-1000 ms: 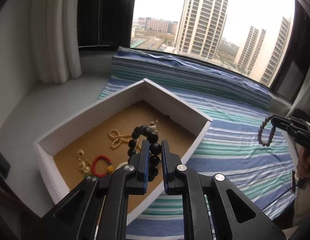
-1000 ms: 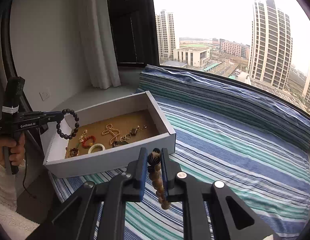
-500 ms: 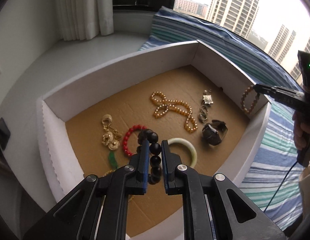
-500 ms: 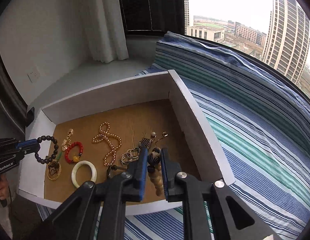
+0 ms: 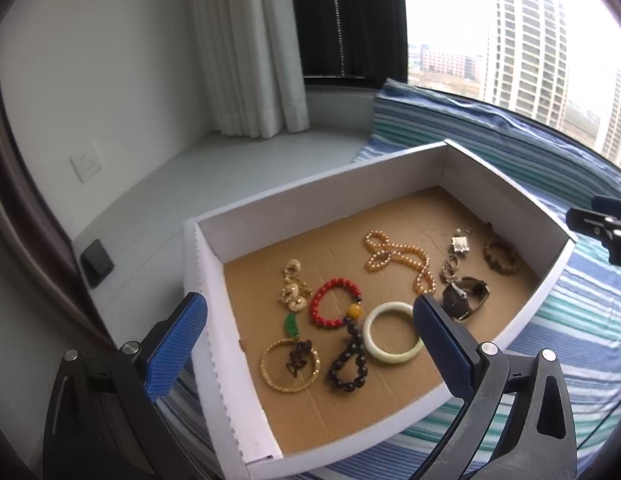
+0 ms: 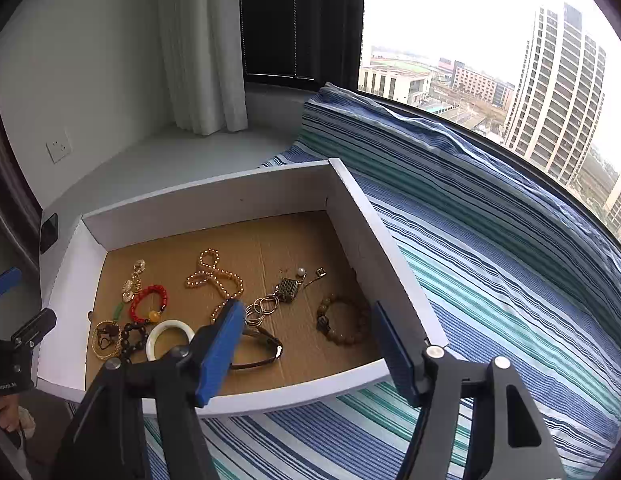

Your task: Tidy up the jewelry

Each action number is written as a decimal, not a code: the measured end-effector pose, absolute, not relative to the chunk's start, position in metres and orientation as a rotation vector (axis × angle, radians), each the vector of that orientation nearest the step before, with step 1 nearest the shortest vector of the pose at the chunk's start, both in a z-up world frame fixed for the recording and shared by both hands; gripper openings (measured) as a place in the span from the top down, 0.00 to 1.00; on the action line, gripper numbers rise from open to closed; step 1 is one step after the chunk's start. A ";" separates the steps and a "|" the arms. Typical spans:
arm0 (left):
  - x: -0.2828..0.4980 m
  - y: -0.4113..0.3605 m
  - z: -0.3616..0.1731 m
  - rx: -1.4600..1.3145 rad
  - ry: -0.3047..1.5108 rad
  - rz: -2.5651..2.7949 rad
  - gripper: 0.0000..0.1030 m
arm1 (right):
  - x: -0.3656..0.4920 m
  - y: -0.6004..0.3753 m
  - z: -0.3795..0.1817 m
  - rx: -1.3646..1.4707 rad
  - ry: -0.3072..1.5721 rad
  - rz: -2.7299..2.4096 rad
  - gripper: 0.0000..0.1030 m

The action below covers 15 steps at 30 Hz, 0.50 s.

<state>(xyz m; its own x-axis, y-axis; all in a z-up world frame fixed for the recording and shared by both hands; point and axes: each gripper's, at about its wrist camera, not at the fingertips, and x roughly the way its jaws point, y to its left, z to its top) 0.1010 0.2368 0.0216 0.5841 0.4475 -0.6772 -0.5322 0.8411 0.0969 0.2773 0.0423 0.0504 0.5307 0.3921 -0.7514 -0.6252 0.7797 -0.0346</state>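
1. Step in hand: both claws hang spread wide and hold nothing. The left claw (image 5: 310, 328) hovers over the near left end of the box (image 5: 310, 208); the right claw (image 6: 310, 344) hovers over its near right end. Both bead bracelets lie free on the box floor, so I judge this the release step of a drop-off.

2. Where the task's things are: the dark bead bracelet (image 5: 347, 364) lies near the box's near edge, between the gold bangle (image 5: 290, 366) and the pale jade bangle (image 5: 392, 334), touching or just beside the red bead bracelet (image 5: 334, 302). The brown bead bracelet (image 6: 344, 320) lies apart from the rest, close to the right wall.

3. How they look: the dark one is a pinched loop of glossy round beads topped by an amber bead, though that bead may belong to the red bracelet. The brown one is a rounder loop of matt tan beads. Around them sit a pearl-like gold bead necklace (image 5: 398, 258), linked rings with a small square pendant (image 6: 272, 300), a wristwatch (image 5: 464, 298), and a gold charm with a green piece (image 5: 291, 300).

4. Next move, as I judge it: lift both claws clear of the box walls and look for more pieces on the striped bed cover (image 6: 490, 280); none shows there. If none is left, the pieces need spacing apart, as the left cluster is crowded and chains could snag.
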 end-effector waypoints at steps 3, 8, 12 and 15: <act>0.089 0.232 0.027 -0.129 0.716 0.655 0.01 | 0.249 0.048 0.058 -0.357 0.761 0.641 0.30; 0.083 0.232 0.032 -0.167 0.762 0.679 0.01 | 0.216 0.060 0.069 -0.428 0.699 0.669 0.29; 0.085 0.233 0.032 -0.181 0.823 0.692 0.01 | 0.204 0.068 0.074 -0.461 0.680 0.687 0.29; 0.083 0.233 0.033 -0.195 0.828 0.707 0.01 | 0.199 0.073 0.076 -0.473 0.680 0.690 0.29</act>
<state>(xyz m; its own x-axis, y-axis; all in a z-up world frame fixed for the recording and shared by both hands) 0.0835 0.2334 0.0329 0.4654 0.4986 -0.7313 -0.6444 0.7573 0.1062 0.1993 0.0733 0.0763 0.5746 0.4184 -0.7034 -0.7099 0.6825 -0.1739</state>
